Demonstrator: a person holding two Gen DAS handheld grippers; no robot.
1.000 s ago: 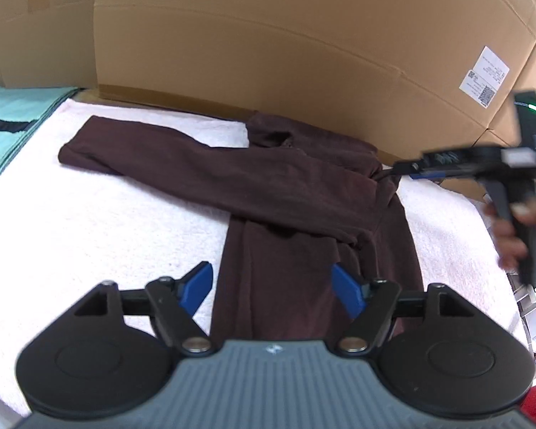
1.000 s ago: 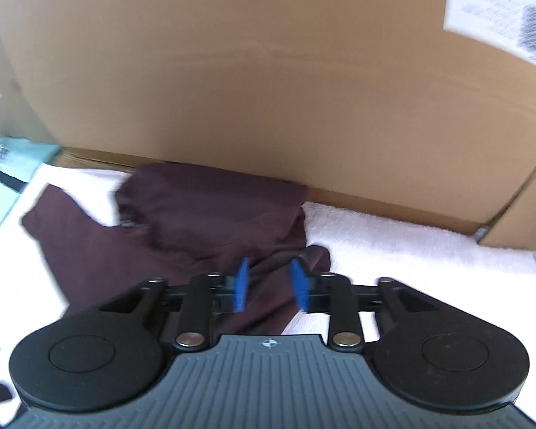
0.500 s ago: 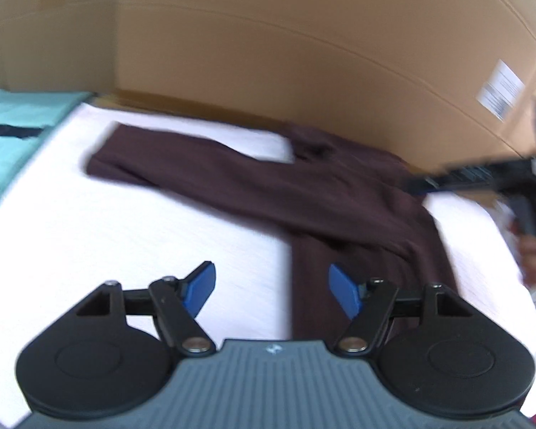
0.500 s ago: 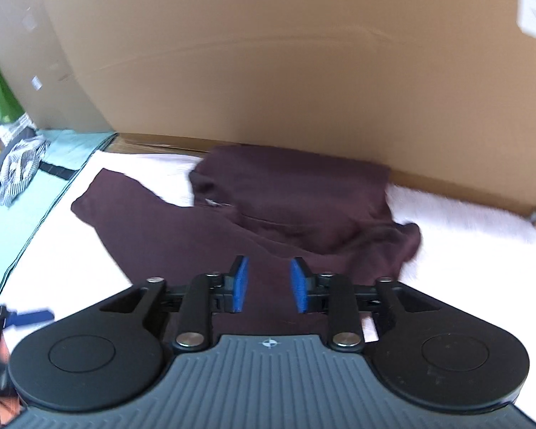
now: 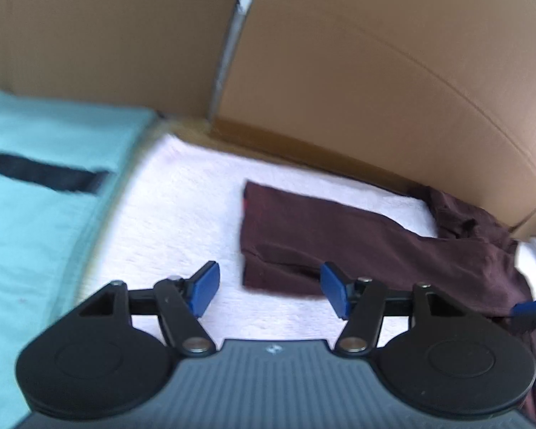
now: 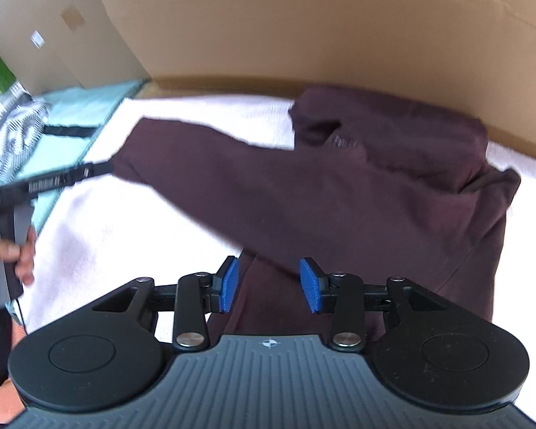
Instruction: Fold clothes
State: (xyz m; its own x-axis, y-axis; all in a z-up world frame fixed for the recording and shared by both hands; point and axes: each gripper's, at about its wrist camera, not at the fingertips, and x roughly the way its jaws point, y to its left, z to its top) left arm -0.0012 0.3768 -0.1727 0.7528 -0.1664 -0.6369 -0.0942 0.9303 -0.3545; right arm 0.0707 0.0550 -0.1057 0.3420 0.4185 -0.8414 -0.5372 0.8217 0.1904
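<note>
Lying on a white towel (image 6: 89, 236) that covers the table, the maroon hoodie (image 6: 357, 193) reaches tall cardboard boxes (image 6: 303, 18) behind; a teal cloth (image 5: 35, 214) lies alongside. Left gripper (image 5: 269, 287) is closing above the sleeve cuff without touching; right gripper (image 6: 269, 283) is opening, empty, over the body.

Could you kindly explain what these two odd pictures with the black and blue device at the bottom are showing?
Each picture comes from a camera mounted on a hand-held claw, looking forward along its two blue fingers. A person holds one claw in each hand; no robot is involved. The left claw faces the cuff end of a long sleeve; its jaws are closing with nothing between them. The right claw hovers over the body of the dark maroon long-sleeved garment; its jaws are opening, empty too. The garment lies on a white fluffy towel, with brown cardboard boxes behind.
</note>
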